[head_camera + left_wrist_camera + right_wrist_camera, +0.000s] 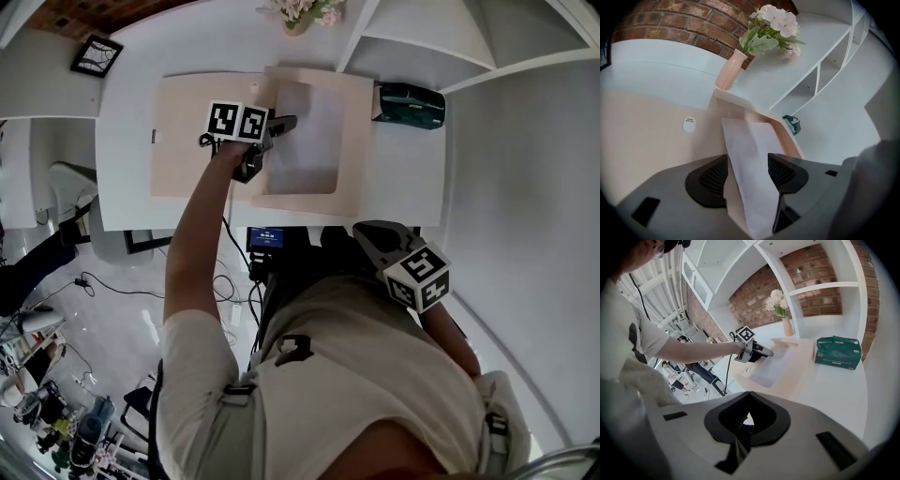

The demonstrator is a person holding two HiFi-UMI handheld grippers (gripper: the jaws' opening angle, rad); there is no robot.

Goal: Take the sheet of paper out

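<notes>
A beige folder (187,141) lies open on the white table (127,122). A pale sheet of paper (309,131) rests on its right half, partly inside a beige pocket. My left gripper (279,127) is over the folder's middle, shut on the sheet's near edge. In the left gripper view the sheet (750,154) runs up between the two dark pads (710,176) of the left gripper (750,178), with the folder (647,140) behind it. My right gripper (367,234) hangs off the table near my body. In its own view the right gripper (743,427) is shut on nothing.
A green tissue pack (409,105) lies just right of the folder. A pink vase with flowers (300,11) stands at the table's back, next to a white shelf unit (450,47). A framed picture (96,54) sits far left. The table's front edge runs near my body.
</notes>
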